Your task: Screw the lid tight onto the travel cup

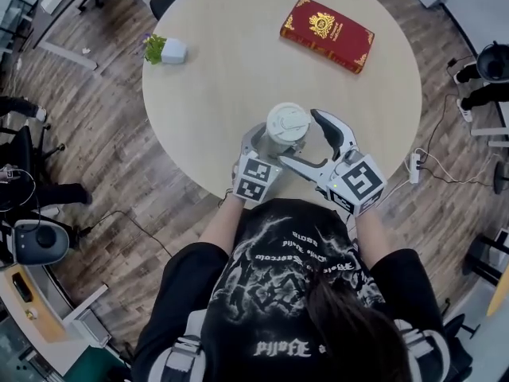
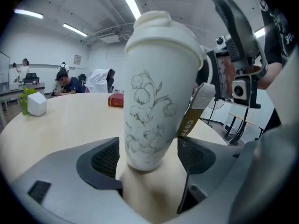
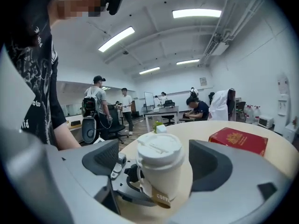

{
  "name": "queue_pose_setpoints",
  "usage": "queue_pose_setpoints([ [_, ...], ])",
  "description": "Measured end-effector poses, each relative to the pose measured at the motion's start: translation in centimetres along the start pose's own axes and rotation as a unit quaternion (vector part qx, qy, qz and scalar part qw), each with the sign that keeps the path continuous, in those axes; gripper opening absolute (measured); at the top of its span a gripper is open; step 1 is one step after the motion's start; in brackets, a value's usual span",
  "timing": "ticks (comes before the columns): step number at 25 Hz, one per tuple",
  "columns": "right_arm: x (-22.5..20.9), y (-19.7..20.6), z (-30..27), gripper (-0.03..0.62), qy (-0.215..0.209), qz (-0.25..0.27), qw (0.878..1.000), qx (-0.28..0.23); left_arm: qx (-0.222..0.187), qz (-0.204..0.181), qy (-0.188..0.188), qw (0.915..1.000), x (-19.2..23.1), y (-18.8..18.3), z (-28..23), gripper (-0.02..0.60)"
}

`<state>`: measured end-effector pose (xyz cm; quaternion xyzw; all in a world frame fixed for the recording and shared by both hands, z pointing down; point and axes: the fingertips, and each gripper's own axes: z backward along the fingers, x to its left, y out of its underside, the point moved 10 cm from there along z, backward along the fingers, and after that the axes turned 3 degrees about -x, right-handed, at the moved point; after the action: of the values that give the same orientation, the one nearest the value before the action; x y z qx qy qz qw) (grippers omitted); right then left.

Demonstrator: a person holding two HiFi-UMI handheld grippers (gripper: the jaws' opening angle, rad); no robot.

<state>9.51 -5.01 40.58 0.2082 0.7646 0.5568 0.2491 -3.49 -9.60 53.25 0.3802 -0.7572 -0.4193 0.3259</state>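
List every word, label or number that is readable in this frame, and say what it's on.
"COFF", rest hidden: brown tag on the travel cup.
Too small to read: gold print on the red book.
Not legible: ornate lettering on the person's shirt.

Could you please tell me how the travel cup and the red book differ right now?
The travel cup stands upright near the person; the red book lies flat farther away. The cup is white and lidded; the book is red with gold trim. Both rest on the table.
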Motion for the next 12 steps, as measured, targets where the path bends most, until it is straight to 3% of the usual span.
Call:
queue_pose_setpoints([
  [5,0.7,2.3,3.8,0.457,0.08,-0.035,0.996,-0.022,-0.01,0.018,-0.005,0.9998,-0.2,0.8,3.8,0.393],
  [12,2.2,8.5,7.4,0.428,0.196,-0.114,0.974,-0.022,-0.064,0.056,-0.015,0.9963,-1.0,0.8,8.2,0.391],
])
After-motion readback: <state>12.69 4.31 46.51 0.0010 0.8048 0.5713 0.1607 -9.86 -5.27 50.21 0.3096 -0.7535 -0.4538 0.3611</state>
